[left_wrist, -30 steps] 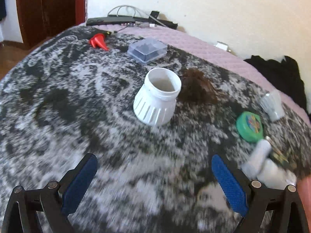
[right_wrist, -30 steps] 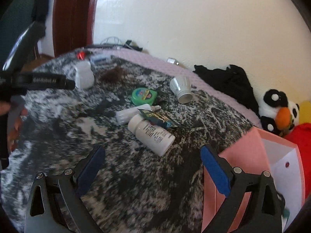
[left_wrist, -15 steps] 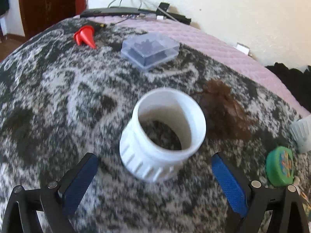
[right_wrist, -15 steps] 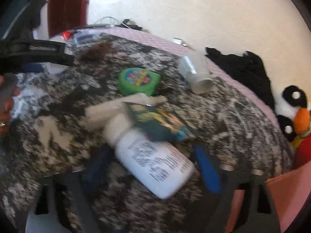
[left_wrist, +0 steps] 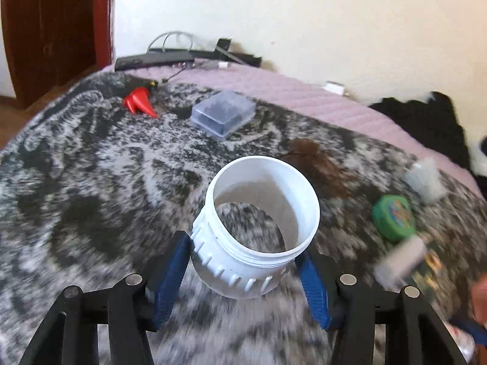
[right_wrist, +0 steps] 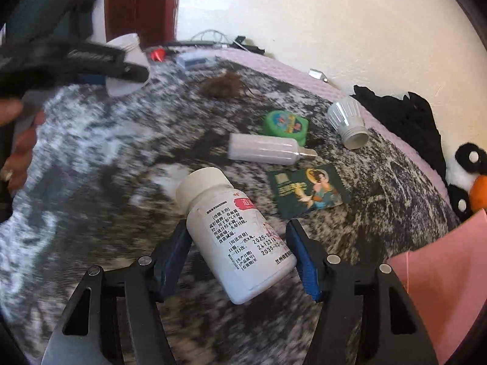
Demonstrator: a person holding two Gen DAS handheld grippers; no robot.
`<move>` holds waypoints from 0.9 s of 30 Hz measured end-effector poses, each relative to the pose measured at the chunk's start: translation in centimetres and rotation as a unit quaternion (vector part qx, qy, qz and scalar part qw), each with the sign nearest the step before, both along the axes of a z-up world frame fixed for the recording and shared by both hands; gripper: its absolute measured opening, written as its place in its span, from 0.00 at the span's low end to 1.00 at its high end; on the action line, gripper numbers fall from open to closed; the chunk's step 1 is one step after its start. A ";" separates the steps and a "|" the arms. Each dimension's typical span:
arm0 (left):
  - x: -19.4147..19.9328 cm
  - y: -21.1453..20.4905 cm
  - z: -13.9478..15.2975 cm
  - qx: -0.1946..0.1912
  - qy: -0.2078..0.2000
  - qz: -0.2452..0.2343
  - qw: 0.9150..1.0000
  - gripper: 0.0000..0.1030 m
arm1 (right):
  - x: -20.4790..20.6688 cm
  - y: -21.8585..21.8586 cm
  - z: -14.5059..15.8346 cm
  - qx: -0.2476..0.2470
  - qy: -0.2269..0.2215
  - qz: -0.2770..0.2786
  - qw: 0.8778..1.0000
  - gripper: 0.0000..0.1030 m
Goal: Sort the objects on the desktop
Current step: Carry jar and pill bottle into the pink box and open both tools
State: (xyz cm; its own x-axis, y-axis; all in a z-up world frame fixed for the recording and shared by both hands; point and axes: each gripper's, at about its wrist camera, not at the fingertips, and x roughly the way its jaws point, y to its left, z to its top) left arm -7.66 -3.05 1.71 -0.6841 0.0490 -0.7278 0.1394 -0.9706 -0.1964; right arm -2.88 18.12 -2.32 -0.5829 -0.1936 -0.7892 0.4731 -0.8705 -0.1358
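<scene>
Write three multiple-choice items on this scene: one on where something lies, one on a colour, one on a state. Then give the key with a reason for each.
1. Where does the picture card lie?
A. On the pink box
B. On the blanket, right of the pill bottle
C. Inside the white housing

2. What colour is the small round tin beside the white tube?
A. Green
B. Red
C. Black

3. What is the right gripper doing?
A. Hanging open over bare blanket
B. Closed on the picture card
C. Closed on the pill bottle

Key: B, the card lies flat on the grey blanket just right of the bottle; A, the tin's rim and lid are green; C, both blue pads press the bottle's sides. The left gripper likewise clamps the white housing.
</scene>
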 end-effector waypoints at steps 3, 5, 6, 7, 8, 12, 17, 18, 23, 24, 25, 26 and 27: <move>3.6 0.1 1.0 -0.002 -0.005 0.000 1.000 0.58 | 2.1 -0.1 1.8 -0.030 0.001 -0.013 0.999 0.65; 5.9 0.2 1.6 0.001 -0.009 0.003 1.000 0.58 | 3.8 -0.1 3.2 -0.048 0.006 -0.021 0.999 0.65; 6.9 0.3 1.9 0.004 -0.009 0.004 1.000 0.58 | 4.7 0.0 4.0 -0.058 0.011 -0.025 0.998 0.65; 8.4 0.6 2.3 0.009 -0.007 0.005 1.000 0.58 | 5.5 0.1 4.8 -0.068 0.015 -0.029 0.997 0.65; 9.5 0.9 2.7 0.012 -0.005 0.005 1.000 0.58 | 6.7 0.3 5.8 -0.077 0.022 -0.033 0.996 0.65; 13.7 2.9 4.1 0.015 0.008 -0.001 1.000 0.58 | 10.7 1.3 8.9 -0.099 0.053 -0.042 0.993 0.65; 16.9 6.4 7.0 -0.005 0.043 -0.026 0.999 0.58 | 14.1 4.0 12.8 -0.128 0.104 -0.057 0.985 0.65; 17.3 7.5 7.8 -0.009 0.055 -0.036 0.998 0.58 | 14.6 4.7 13.6 -0.133 0.114 -0.061 0.983 0.65; 17.8 13.4 11.0 -0.010 0.088 -0.091 0.992 0.58 | 16.3 9.0 16.7 -0.157 0.158 -0.105 0.969 0.65; 17.6 15.0 11.6 -0.008 0.093 -0.106 0.990 0.58 | 16.6 10.2 17.2 -0.160 0.166 -0.121 0.965 0.65; 17.4 16.5 12.0 -0.007 0.095 -0.116 0.989 0.58 | 16.9 11.5 17.7 -0.163 0.175 -0.136 0.961 0.65; 17.2 17.9 12.3 -0.006 0.096 -0.125 0.987 0.58 | 17.2 12.8 18.2 -0.166 0.183 -0.152 0.957 0.65; 16.8 19.4 12.6 -0.003 0.096 -0.137 0.986 0.58 | 17.4 14.1 18.7 -0.170 0.191 -0.168 0.952 0.65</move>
State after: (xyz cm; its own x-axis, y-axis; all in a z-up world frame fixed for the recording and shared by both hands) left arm 9.13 16.30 14.32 -0.7707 0.2474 -0.5873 -0.1671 -0.9678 -0.1884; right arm 14.56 32.19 16.41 -0.8892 -0.1517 -0.4316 0.1331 -0.9884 0.0732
